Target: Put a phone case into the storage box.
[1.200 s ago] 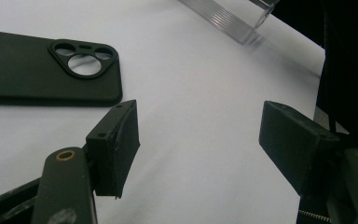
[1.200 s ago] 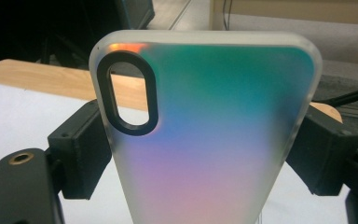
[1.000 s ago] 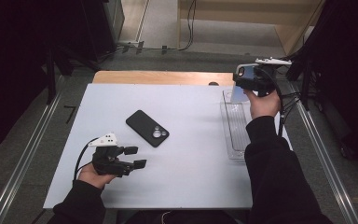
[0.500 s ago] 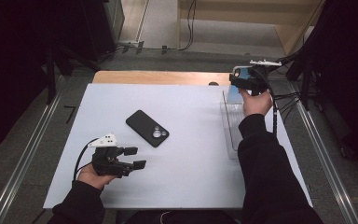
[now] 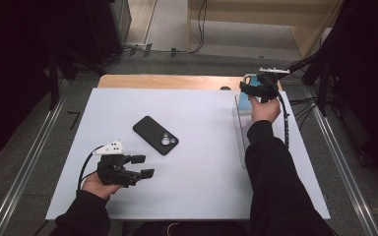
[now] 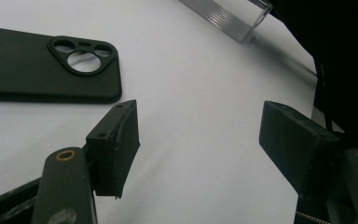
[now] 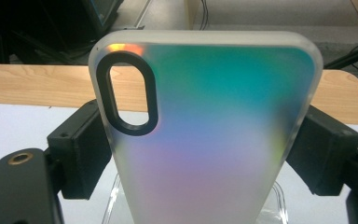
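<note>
Right tongs [image 7: 205,154] clamped on iridescent phone case [image 7: 209,140], one pad on each long edge, camera cutout at top left in right gripper view. Held upright, long axis vertical, probably so the case drops edge-on into the clear tray [image 5: 240,129] directly below. Seen from the high view at the far right end of the white bench [image 5: 202,196], over the tray's far end; case a small blue patch there [image 5: 244,100]. Grip by the edges left the printed face untouched and the bottom edge free to lead, a sensible hold for slotting. Whether the bottom edge was touching the tray: could not tell.

Left tongs [image 6: 200,149] wide open, nothing between the pads, resting low at the near left of the bench [image 5: 135,166]. Pointed toward the black phone case [image 5: 155,135], which lay flat mid-bench, camera hole toward the tongs, near but apart. Parked there likely to be ready for that case next, clear of the right arm's path.

Judged step: lowering the iridescent case into the tray. Risk: narrow tray, translucent walls hard to read; slight tilt could catch the rim.
</note>
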`<state>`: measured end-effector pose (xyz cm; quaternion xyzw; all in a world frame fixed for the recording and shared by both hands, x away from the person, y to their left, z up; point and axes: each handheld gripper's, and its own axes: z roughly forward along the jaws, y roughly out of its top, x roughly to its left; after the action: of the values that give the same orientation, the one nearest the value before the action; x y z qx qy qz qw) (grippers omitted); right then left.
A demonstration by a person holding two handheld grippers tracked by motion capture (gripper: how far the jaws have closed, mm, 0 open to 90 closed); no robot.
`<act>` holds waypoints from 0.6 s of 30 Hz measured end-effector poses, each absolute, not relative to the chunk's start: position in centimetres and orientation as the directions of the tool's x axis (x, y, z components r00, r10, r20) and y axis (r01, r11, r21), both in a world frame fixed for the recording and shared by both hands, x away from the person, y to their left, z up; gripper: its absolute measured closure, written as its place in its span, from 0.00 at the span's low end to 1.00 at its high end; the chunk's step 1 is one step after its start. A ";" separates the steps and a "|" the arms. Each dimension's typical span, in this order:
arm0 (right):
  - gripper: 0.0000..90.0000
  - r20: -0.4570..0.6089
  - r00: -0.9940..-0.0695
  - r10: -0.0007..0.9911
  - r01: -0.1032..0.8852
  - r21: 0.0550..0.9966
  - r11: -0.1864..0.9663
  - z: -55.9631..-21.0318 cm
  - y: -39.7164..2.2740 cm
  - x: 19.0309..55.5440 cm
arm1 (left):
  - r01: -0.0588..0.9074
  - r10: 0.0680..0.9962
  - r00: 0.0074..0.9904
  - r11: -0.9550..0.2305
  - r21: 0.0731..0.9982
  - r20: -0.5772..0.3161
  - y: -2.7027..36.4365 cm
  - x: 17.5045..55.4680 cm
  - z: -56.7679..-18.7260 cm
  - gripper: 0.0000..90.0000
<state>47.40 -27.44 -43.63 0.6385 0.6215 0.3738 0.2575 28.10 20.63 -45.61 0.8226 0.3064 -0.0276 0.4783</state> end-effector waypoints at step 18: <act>0.16 0.121 -0.039 0.992 0.622 0.780 -0.071 -45.1 -26.8 48.2 | 0.531 0.479 0.810 -0.356 0.769 -0.337 20.7 28.1 -45.6 0.33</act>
<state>48.19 -26.82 -45.06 0.6415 0.6289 0.3518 0.2631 28.14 20.68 -45.64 0.8230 0.3068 -0.0270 0.4774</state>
